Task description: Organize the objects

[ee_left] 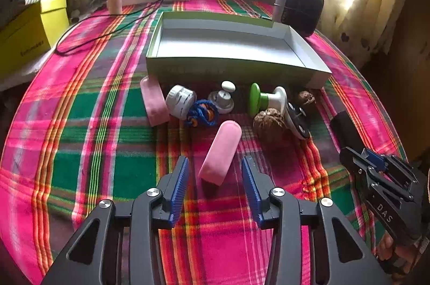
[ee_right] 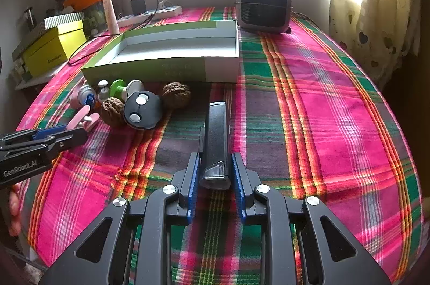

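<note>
Left gripper part open, pads clear of pink eraser lying between them on cloth; centre jaws on eraser's sides before squeezing; open box just beyond clutter, empty; right gripper clamped on black stapler; lift straight, carry to box.
</note>
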Motion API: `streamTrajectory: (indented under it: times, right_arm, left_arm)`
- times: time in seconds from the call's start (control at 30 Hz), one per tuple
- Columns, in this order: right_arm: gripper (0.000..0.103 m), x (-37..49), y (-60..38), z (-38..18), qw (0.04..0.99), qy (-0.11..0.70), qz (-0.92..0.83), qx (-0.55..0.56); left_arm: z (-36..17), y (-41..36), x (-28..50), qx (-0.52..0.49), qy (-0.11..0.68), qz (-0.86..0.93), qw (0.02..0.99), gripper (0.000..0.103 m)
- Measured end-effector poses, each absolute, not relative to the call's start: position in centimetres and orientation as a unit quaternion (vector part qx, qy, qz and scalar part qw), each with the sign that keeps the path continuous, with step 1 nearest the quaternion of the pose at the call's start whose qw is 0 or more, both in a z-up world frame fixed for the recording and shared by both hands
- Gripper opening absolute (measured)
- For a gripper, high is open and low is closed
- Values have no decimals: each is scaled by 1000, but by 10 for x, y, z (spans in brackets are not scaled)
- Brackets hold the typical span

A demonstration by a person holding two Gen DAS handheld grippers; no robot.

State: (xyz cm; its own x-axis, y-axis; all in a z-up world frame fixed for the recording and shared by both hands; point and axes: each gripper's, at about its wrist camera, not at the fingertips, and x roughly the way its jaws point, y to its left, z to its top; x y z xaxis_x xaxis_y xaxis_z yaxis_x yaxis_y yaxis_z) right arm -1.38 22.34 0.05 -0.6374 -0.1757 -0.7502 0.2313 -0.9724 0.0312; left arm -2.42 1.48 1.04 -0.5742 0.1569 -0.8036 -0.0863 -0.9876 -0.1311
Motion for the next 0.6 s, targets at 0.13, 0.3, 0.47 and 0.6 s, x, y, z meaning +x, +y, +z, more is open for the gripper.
streamTrajectory:
  times: [0.13,0.3,0.47,0.6]
  right_arm:
    - [26,-18,221,0,113,42,-904,410]
    - [34,-24,218,0,107,47,-904,412]
    - [34,-29,218,0,104,47,-904,412]
    - [34,-30,217,0,103,48,-904,413]
  left_arm:
    - [9,18,-31,-446,-14,893,59,39]
    - [8,23,-34,-437,14,897,56,39]
    - [7,22,-35,-433,19,899,60,39]
    - [7,22,-35,-430,25,900,62,39]
